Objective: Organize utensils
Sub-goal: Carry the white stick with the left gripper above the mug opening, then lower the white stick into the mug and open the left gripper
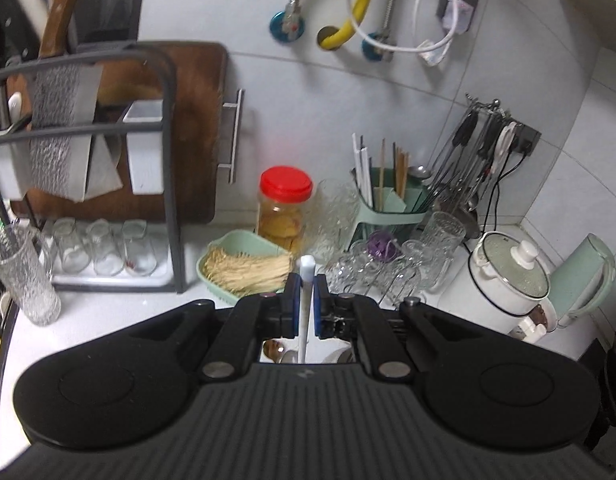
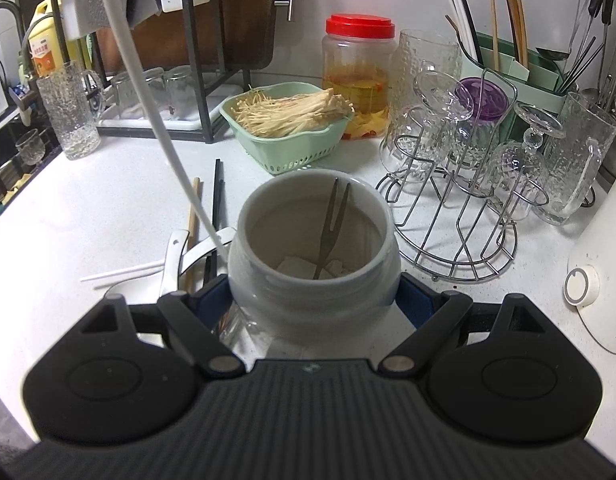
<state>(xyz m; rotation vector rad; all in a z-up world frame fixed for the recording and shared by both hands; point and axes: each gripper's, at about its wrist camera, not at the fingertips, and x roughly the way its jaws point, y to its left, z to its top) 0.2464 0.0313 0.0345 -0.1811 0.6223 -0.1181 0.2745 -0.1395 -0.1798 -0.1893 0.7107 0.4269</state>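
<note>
While the white countertop (image 2: 108, 208) stays crowded along its back edge, the sorting looks barely begun. A wire glass rack (image 2: 459, 216) full of upturned glasses fills the right, a green basket of mushrooms (image 2: 292, 128) sits behind centre, and a dark sink edge runs along the left, leaving open room mainly on the bare left-centre stretch. The right gripper (image 2: 313, 296) has its jaws clamped around a grey ceramic jar (image 2: 313, 240), which so far holds only one small two-pronged fork (image 2: 327, 224). The left gripper (image 1: 306, 304) pinches a long white chopstick (image 1: 306, 300), whose lower end, seen from the right wrist, reaches down just beside the jar's left rim, not yet inside. Still loose on the counter beside the jar lie several chopsticks (image 2: 218, 192), dark, wooden and white, and a white spoon handle (image 2: 174, 256).
</note>
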